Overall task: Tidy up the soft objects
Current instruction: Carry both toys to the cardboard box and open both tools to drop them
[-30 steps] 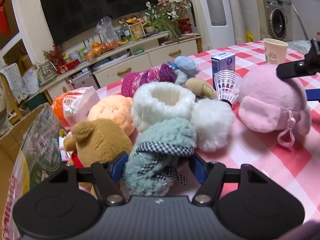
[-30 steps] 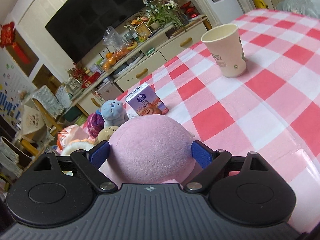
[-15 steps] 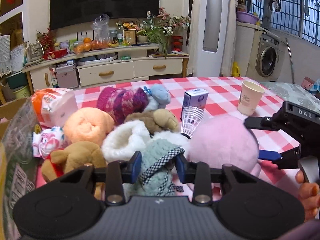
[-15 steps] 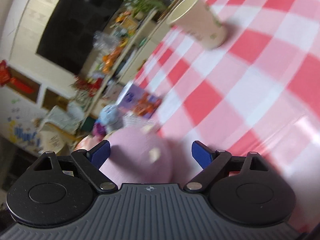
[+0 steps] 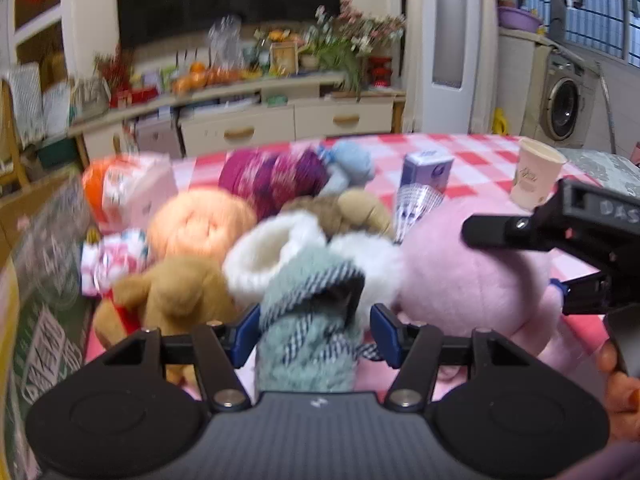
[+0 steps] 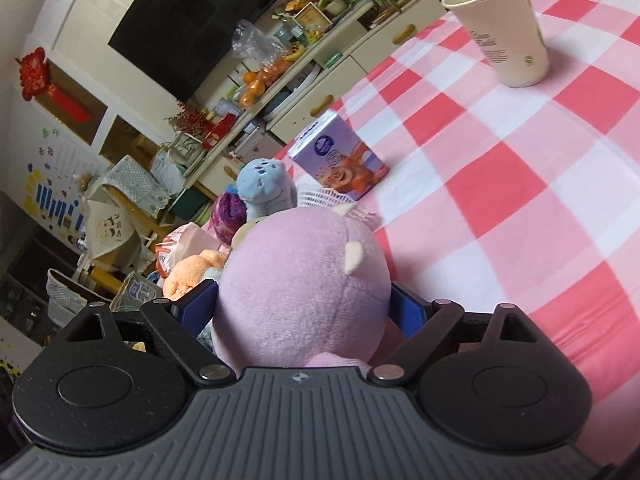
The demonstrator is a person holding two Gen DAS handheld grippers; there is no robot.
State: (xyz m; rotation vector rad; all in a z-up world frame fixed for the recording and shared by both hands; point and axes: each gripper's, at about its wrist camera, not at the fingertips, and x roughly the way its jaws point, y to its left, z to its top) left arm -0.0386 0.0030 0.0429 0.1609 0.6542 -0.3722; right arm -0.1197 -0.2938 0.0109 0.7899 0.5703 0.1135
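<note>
My left gripper is shut on a teal knitted bootie with a checked trim. It sits in a pile of soft things: a white fluffy bootie, a brown plush bear, an orange plush, a purple knit and a blue plush. My right gripper is shut on a big pink plush, which also shows in the left wrist view right of the pile.
A paper cup and a small purple carton stand on the red-checked tablecloth. A white net shuttlecock lies by the carton. A cardboard box is at the left table edge. A TV cabinet stands behind.
My left gripper closed on the teal bootie, then widened a little around it. My right gripper swung away and came back, with its fingers against the pink plush.
</note>
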